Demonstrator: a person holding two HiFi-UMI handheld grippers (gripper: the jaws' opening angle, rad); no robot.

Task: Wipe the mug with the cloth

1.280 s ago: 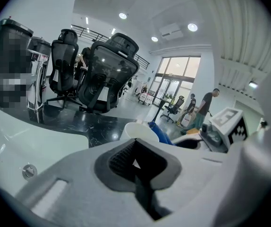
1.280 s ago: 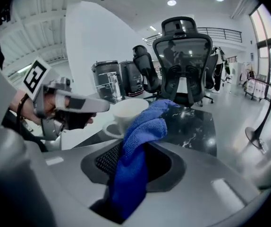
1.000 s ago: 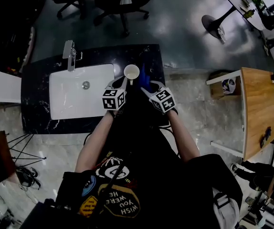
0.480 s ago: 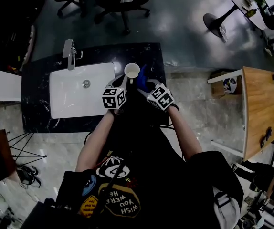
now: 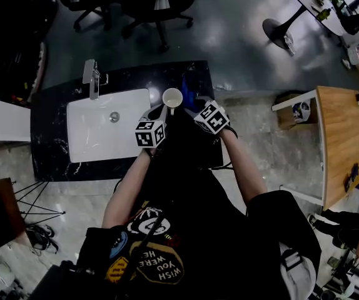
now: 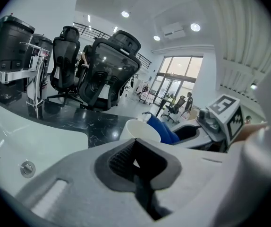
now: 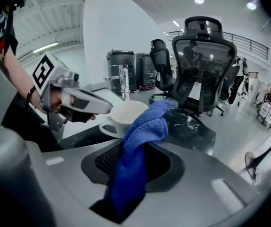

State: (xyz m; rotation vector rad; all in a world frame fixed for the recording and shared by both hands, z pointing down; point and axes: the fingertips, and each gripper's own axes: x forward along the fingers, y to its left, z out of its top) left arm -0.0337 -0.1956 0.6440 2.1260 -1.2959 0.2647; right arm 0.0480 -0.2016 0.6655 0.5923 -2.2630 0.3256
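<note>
my left gripper (image 6: 136,164) pinches the handle of the white ceramic mug (image 7: 126,111), jaws nearly together. my right gripper (image 7: 128,174) clamps the blue microfibre cloth (image 7: 147,124), whose bunched end touches the mug.

hidden, cut off, hard to tell

from the head view, cannot see the jaws of the left gripper (image 5: 161,110) under its own cube (image 5: 150,133), nor most of the cloth (image 5: 187,94) behind the right gripper (image 5: 196,105). in the left gripper view, only the rim and upper wall of the mug (image 6: 140,131) in sight, with the lower body lost behind the gripper's grey shell and the handle nowhere clear.
</note>
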